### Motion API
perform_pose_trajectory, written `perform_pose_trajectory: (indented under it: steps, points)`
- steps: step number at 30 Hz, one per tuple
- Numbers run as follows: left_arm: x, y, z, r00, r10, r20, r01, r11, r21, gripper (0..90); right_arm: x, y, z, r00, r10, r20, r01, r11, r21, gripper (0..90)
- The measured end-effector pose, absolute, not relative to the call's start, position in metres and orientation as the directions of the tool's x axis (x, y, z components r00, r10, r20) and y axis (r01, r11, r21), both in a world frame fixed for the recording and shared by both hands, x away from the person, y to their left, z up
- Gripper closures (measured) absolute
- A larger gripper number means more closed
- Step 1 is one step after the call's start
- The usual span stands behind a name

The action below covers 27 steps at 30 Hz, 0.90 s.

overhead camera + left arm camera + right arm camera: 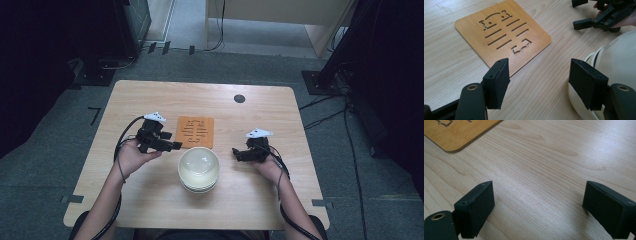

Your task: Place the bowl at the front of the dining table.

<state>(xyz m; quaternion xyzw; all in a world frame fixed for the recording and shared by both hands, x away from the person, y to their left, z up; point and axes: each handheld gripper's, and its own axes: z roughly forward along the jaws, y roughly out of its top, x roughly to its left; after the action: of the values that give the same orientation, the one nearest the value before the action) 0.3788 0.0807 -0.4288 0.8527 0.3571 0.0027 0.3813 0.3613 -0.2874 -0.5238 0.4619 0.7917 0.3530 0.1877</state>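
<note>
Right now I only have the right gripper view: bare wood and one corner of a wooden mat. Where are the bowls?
Observer: The white bowls sit stacked at mid table, between the two hands and nearer the person than the wooden mat.
Operator: Left tongs on them?
Observer: No grip. The left tongs are open over bare table, and the stack lies just beside one pad. I can't tell whether it touches.
Operator: And mine, relative to the stack?
Observer: The right tongs are on the stack's other side, apart from it, with the tips pointing toward it.
</note>
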Motion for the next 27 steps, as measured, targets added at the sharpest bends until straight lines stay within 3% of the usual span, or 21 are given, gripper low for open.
perform_pose_trajectory:
  steps: [27]
  points:
    - [0.366,0.073,-0.405,0.776,0.569,-0.272,0.57,-0.447,0.689,32.8,0.361,-0.287,-0.524,-0.502,0.864,0.03,0.6,0.323,0.732,9.6]
